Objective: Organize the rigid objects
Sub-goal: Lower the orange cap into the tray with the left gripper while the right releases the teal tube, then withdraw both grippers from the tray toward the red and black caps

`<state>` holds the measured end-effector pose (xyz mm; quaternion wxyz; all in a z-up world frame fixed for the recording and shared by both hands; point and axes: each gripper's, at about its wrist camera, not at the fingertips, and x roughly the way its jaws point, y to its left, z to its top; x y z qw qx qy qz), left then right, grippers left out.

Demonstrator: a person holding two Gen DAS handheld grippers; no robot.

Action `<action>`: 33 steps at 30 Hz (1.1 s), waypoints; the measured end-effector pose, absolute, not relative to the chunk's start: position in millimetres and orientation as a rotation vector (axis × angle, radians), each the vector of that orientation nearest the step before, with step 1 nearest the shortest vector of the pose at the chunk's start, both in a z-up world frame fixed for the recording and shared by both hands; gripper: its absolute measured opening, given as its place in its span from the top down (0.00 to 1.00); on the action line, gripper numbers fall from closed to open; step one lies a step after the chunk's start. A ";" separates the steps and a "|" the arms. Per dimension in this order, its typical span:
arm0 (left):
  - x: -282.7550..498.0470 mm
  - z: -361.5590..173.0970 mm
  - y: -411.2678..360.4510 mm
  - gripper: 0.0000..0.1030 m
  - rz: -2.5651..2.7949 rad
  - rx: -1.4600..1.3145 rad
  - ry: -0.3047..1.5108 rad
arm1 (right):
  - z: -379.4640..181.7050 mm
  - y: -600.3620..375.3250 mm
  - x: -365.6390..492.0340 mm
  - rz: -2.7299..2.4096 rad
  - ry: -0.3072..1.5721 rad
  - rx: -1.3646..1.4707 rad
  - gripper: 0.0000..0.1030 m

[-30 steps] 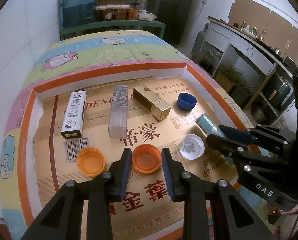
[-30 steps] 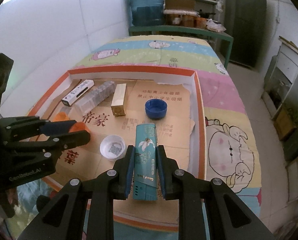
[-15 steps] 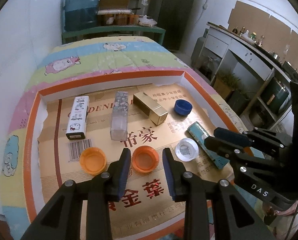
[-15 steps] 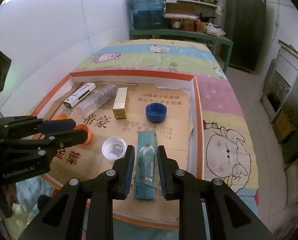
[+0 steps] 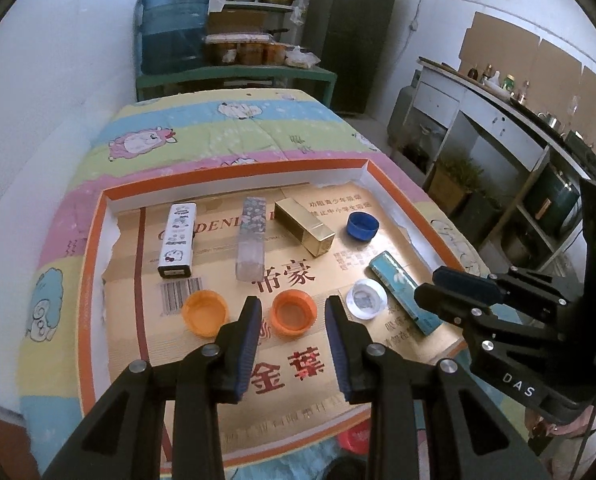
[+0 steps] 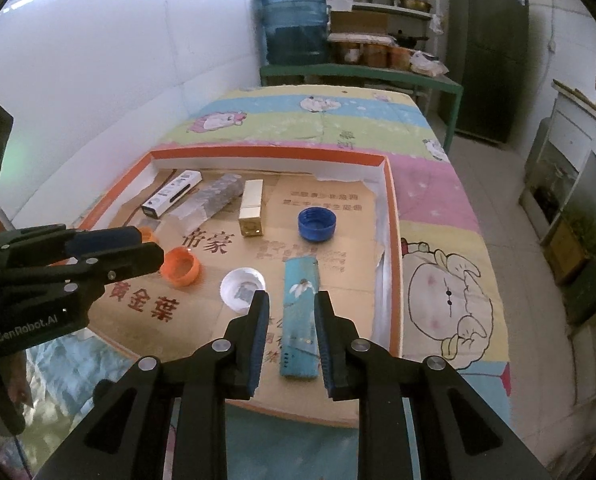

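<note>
A shallow orange-rimmed cardboard tray [image 5: 234, 165] lies on a bed. In it lie a white box [image 5: 177, 240], a clear patterned box [image 5: 251, 237], a gold box [image 5: 305, 227], a blue cap [image 5: 362, 227], two orange caps [image 5: 204, 313] [image 5: 294, 312], a white cap [image 5: 366, 299] and a teal box [image 5: 403, 290]. My left gripper [image 5: 294, 312] is open, raised above the right orange cap. My right gripper [image 6: 289, 312] is open, its fingers either side of the teal box [image 6: 300, 312], which lies flat on the cardboard. The white cap [image 6: 242, 287] lies left of it.
The tray's right wall [image 6: 391, 248] runs close beside the teal box. A cartoon bedspread [image 6: 449, 280] lies under the tray. A green shelf with a water jug [image 5: 176, 32] stands beyond the bed. Counters and cabinets [image 5: 497, 128] line the right side.
My right gripper has opened and let go of the teal box, which now lies on the cardboard. Both grippers have pulled up and back from the tray.
</note>
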<state>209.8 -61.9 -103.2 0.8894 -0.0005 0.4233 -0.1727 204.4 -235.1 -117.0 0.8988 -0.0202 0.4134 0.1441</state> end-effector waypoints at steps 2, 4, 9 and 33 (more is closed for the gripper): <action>206.5 -101.2 -60.9 0.68 -0.355 0.000 0.875 | -114.5 -233.5 201.1 0.300 0.852 -0.043 0.77; 201.9 -97.9 -59.3 0.68 -0.348 -0.001 0.869 | -110.7 -232.8 195.5 0.303 0.846 -0.043 0.77; 190.6 -91.2 -54.8 0.68 -0.325 -0.011 0.854 | -102.0 -230.5 183.9 0.308 0.834 -0.043 0.77; 140.7 -68.8 -32.7 0.68 -0.289 -0.041 0.805 | -76.2 -212.3 128.8 0.317 0.808 -0.067 0.77</action>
